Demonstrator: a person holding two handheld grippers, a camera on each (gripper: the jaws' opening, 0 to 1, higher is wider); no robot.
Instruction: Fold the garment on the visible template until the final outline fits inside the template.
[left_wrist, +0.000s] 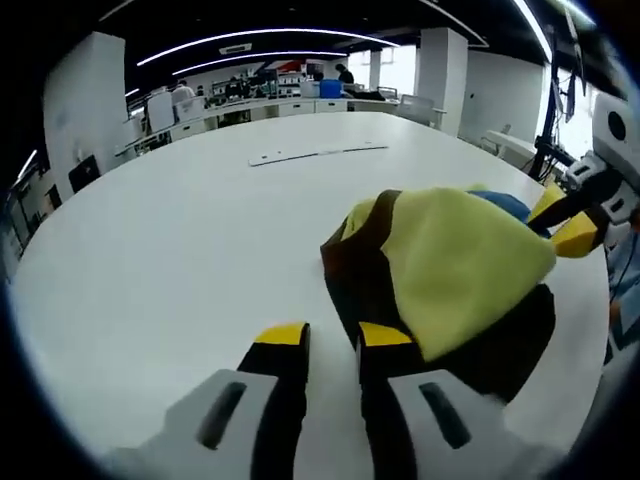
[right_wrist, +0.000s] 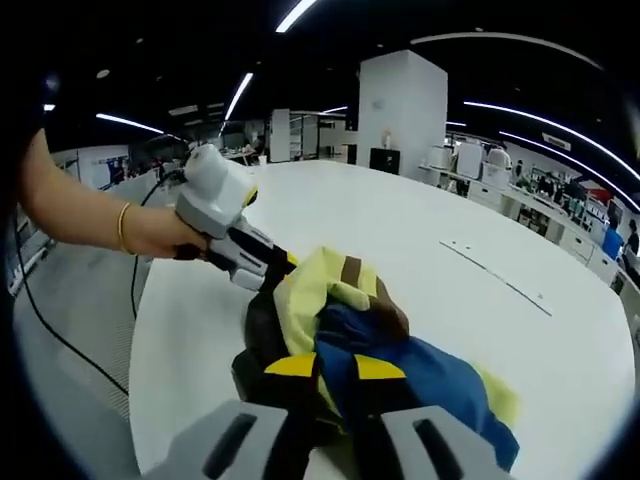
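The crumpled yellow, brown and blue fabric garment (left_wrist: 450, 270) lies bunched on the round white table (left_wrist: 180, 240), toward its edge; the left gripper (left_wrist: 334, 335) clamps its brown hem between nearly closed jaws; the right gripper (right_wrist: 335, 368) pinches the blue folds; a person's hand (right_wrist: 160, 232) holds the left gripper's handle.

Garment (left_wrist: 450, 270): one item, multicoloured, with pale yellow-green, dark brown and blue panels. Condition: bunched into a loose, rumpled heap, not laid flat. In the left gripper view the yellow-green panel lies uppermost, dark brown fabric shows beneath and along the near edge, and a small blue patch shows at the far side. In the right gripper view the garment (right_wrist: 375, 350) shows blue fabric spread toward one side, with a brown-striped yellow fold raised at the far end.

Template (left_wrist: 318, 153): a thin, pale outline on the white tabletop, well apart from the garment.
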